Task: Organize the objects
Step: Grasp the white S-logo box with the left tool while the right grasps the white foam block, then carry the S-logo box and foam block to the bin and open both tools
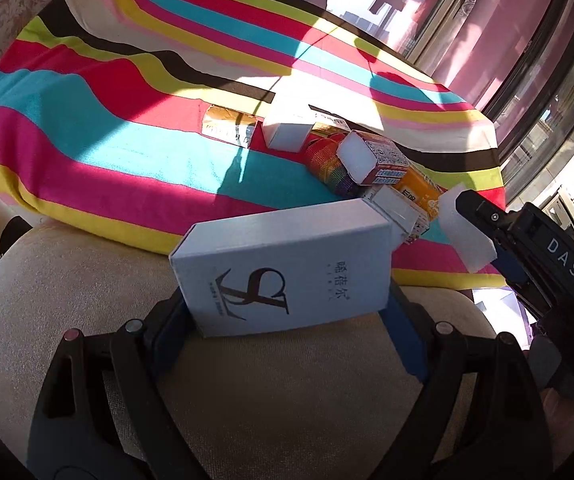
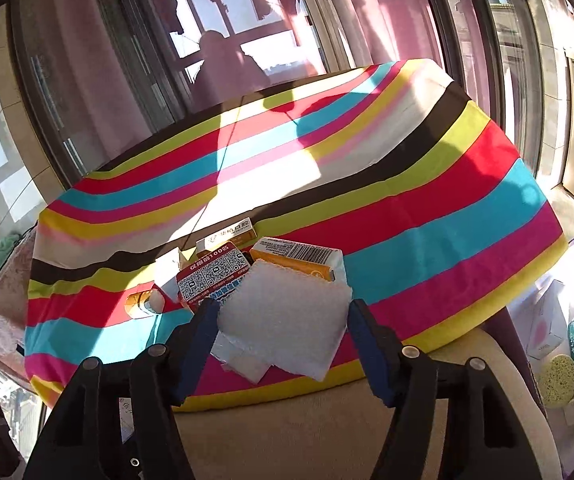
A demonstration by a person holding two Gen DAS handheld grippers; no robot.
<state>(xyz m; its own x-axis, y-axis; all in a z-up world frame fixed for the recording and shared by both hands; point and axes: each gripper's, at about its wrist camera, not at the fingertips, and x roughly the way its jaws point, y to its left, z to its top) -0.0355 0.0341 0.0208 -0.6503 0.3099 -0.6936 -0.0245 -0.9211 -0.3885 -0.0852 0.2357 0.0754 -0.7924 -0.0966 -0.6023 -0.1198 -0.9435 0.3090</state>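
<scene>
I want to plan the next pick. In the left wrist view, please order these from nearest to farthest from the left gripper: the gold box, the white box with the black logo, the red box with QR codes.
1. White box with the black logo: between the jaws of the left gripper.
2. Red box with QR codes: farther, right of centre, on the striped cloth.
3. Gold box: farthest, left of the pile.

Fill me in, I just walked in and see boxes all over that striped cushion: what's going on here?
A person is sorting small packages with a handheld gripper in each hand. The left gripper is shut on a white box with a black logo, above the beige seat. The right gripper is shut on a white foam pad. More boxes, including a red QR-code box and an orange box, lie clustered on the striped cushion.
</scene>
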